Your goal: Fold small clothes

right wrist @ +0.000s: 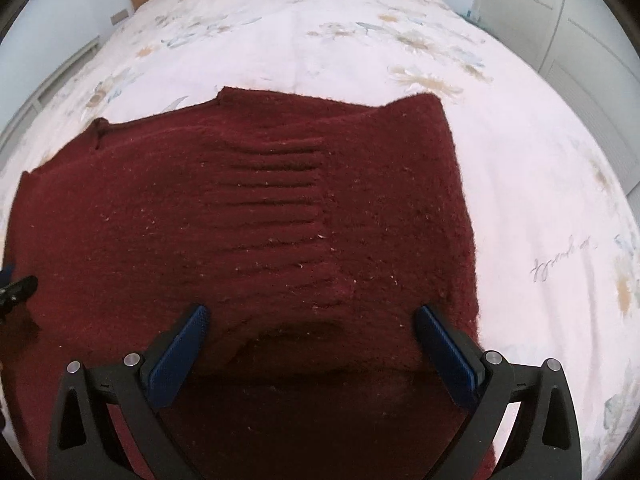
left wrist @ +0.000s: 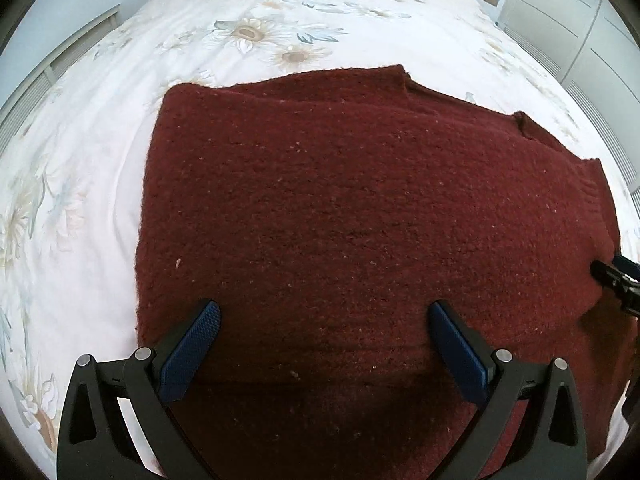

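Where blue fingers [left wrist: 208, 320] splay wide, dark red sweater [left wrist: 360, 208] flat between them.

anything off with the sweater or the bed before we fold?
Nothing stands out. The dark red sweater lies flat on the floral bedspread, and the ridges look like ribbed knit, not damage. Both grippers are open above it.
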Motion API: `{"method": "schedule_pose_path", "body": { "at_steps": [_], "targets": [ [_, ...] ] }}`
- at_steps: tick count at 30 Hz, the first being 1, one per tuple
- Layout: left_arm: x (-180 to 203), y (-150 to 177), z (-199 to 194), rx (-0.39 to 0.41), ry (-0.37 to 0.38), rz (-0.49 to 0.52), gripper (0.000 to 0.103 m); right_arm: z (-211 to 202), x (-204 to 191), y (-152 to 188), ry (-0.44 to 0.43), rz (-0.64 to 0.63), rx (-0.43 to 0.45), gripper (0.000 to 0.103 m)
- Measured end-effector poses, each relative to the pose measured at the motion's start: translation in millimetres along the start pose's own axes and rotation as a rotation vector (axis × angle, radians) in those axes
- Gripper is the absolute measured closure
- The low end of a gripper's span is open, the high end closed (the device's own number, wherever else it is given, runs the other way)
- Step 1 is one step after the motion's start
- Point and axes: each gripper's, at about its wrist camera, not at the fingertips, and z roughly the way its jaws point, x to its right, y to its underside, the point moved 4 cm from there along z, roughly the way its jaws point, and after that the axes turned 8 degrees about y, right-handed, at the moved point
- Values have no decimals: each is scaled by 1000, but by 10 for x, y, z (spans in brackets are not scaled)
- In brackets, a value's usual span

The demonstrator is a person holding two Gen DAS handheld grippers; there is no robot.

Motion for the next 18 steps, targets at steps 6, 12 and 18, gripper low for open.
{"method": "schedule_pose_path", "body": {
  "at_steps": [6,12,18],
  "targets": [
    [41,-52,-114,-15,8,-17,1,-210,27,-13,1,-26,27,1],
    [148,175,-638,-2,2,16,1,-717,274,294,6,-41,55,1],
    [-6,729,-983,-51,-32,-1,1,-859,675,1008,1,34,-32,0]
  ]
}}
